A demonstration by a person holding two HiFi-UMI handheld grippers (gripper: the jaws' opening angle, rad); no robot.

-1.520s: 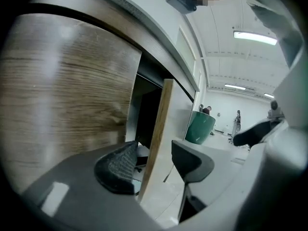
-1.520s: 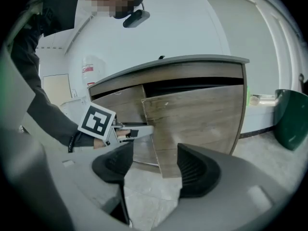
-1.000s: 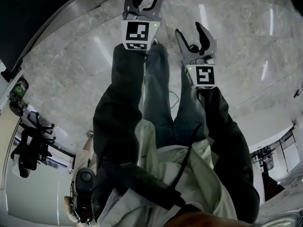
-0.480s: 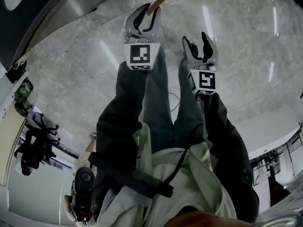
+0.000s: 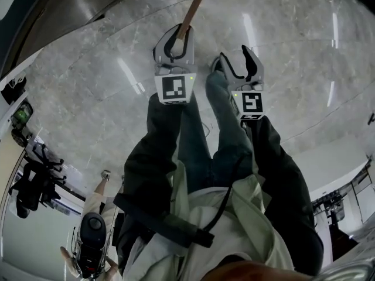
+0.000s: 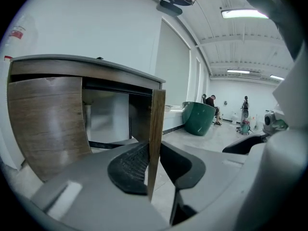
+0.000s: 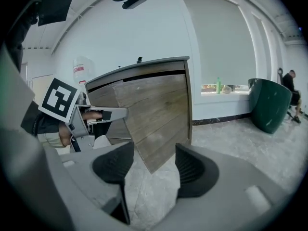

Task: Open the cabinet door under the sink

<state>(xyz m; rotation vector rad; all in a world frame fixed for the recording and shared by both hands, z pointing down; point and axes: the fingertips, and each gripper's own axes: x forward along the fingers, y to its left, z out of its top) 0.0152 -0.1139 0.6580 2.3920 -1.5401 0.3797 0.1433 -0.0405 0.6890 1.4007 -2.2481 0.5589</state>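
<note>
The left claw (image 6: 151, 163), closing on the free edge of the door (image 6: 156, 124) swung out from under the counter (image 6: 72, 61), seems thinly seated and could slip off under a sideways pull, while the right claw (image 7: 154, 163) faces the counter, open and empty.
</note>
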